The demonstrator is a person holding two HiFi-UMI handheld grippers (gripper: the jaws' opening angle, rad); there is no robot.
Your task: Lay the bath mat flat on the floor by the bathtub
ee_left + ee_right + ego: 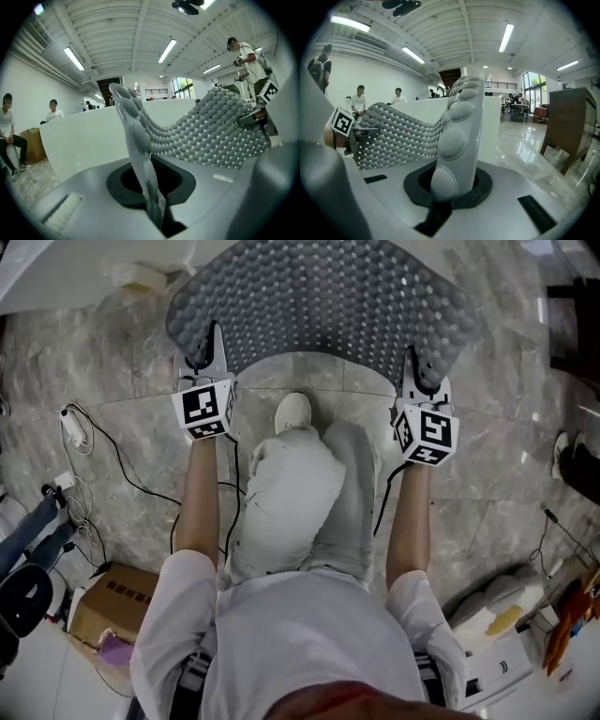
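Note:
A grey bath mat (pixel 323 301) with rows of round bumps hangs spread above the marble floor, its far edge toward the white bathtub (pixel 56 268). My left gripper (pixel 208 357) is shut on the mat's near left corner, and my right gripper (pixel 419 371) is shut on the near right corner. In the left gripper view the mat's edge (pixel 138 136) stands up out of the shut jaws of the left gripper (pixel 150 187) and sags off to the right. In the right gripper view the mat (pixel 459 136) rises the same way from the right gripper (pixel 447 187).
The person's white shoe (pixel 292 411) and bent legs sit just under the mat's near edge. Cables (pixel 122 465) and a cardboard box (pixel 108 601) lie at the left. Bags and clutter (pixel 506 615) are at the lower right. A wooden cabinet (pixel 567 126) stands to the right.

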